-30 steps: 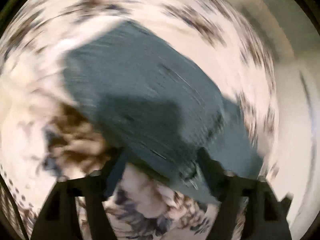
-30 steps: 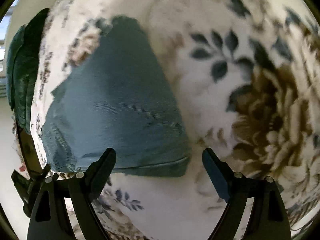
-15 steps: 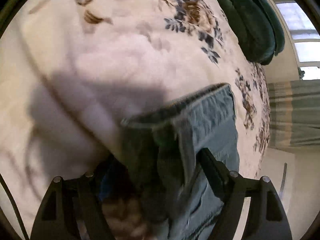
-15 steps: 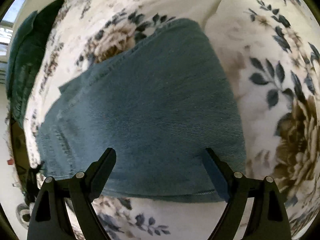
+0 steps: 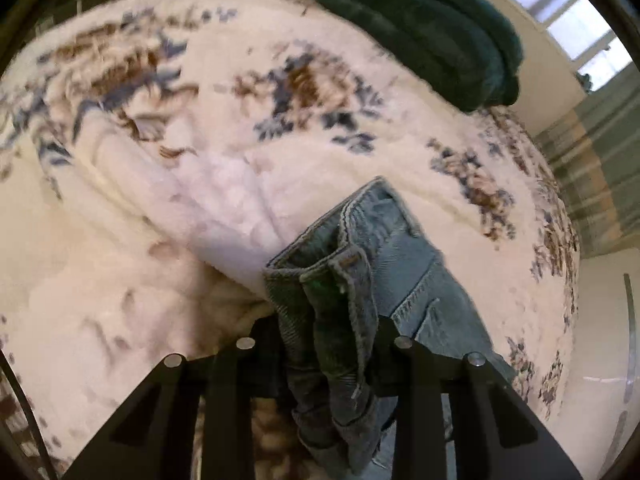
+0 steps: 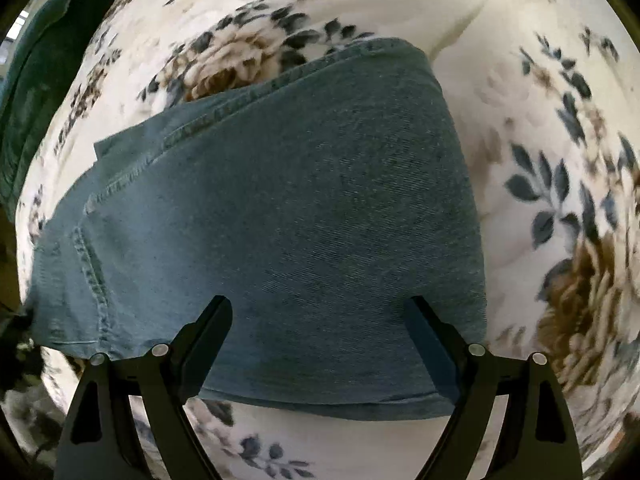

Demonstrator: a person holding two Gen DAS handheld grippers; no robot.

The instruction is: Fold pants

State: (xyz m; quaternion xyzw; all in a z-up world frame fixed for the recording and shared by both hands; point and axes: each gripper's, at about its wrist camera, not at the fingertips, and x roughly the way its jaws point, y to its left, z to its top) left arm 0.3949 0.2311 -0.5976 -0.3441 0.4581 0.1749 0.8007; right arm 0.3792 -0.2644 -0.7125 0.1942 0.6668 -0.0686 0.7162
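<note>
Pants (image 5: 384, 264), blue denim, lie on a floral blanket (image 5: 200, 160). Left wrist view: left gripper (image 5: 324, 340) at bottom centre, its fingers closed in on a bunched, lifted part of the denim near the waistband; the cloth fills the gap between them. Remaining denim trails to the lower right of the frame. Dark green blanket (image 5: 420, 20) at upper right, window (image 5: 560, 12) beyond it.

Right wrist view: right gripper (image 6: 320, 320) at bottom centre, jaws spread wide, over the folded pants (image 6: 300, 200). Folded edge runs along the lower frame just under the fingertips. Whether the tips touch the cloth: cannot tell.
</note>
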